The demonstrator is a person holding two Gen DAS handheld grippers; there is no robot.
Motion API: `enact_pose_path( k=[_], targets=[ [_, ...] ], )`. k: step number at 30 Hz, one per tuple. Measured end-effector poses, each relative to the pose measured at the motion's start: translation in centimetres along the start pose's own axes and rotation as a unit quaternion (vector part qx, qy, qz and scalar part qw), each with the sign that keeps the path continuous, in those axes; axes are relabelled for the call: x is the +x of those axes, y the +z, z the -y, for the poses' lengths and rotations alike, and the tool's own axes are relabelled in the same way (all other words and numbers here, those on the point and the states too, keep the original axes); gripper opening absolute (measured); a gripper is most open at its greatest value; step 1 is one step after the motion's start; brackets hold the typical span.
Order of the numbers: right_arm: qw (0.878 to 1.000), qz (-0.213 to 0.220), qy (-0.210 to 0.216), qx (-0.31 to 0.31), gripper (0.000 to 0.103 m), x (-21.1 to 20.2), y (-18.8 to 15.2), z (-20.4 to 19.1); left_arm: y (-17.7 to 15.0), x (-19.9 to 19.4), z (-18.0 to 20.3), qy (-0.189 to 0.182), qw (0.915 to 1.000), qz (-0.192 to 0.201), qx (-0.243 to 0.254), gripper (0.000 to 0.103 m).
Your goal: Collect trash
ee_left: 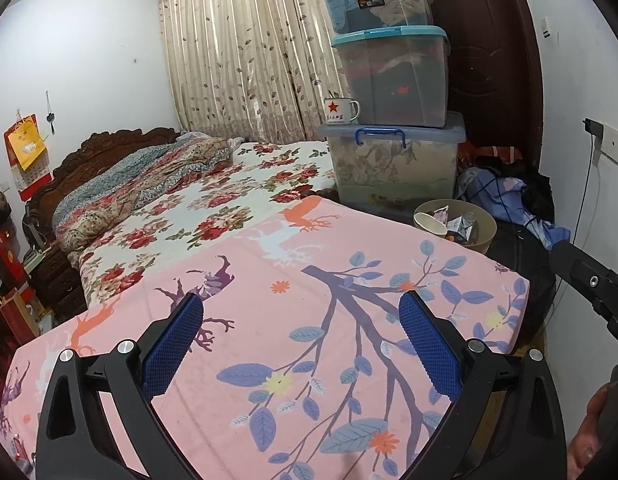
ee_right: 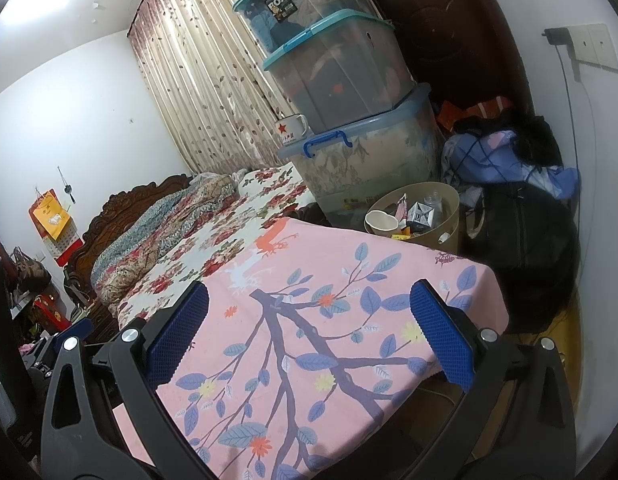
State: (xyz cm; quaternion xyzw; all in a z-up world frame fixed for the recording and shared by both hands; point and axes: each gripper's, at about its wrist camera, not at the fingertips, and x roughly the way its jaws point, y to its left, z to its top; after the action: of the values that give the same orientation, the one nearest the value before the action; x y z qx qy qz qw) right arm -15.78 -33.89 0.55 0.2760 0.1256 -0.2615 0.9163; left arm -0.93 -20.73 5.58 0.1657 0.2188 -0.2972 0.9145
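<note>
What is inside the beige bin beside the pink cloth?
The bin holds a paper cup, a small grey carton, a clear bottle and a wrapper. Anything beneath these is hidden.

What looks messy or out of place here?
The stacked storage boxes lean, the top ones set askew on the bottom box. A mug sits near that box's lid edge. Clothes lie heaped beside the bin. Both grippers are open and empty.
</note>
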Motion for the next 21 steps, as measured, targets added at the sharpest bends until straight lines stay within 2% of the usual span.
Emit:
enact_pose_path(
  k=[6, 21],
  targets=[
    [1.0, -0.002, 0.0, 0.0, 0.1, 0.05, -0.02, 0.0, -0.25, 0.17, 0.01, -0.006, 1.0, -0.004, -0.002, 0.094],
    [1.0, -0.006, 0.001, 0.002, 0.1, 0.26, -0.71, 0.06, -0.89, 0.44, 0.31, 0.006, 0.9998, -0.017, 0.008, 0.094]
  ],
)
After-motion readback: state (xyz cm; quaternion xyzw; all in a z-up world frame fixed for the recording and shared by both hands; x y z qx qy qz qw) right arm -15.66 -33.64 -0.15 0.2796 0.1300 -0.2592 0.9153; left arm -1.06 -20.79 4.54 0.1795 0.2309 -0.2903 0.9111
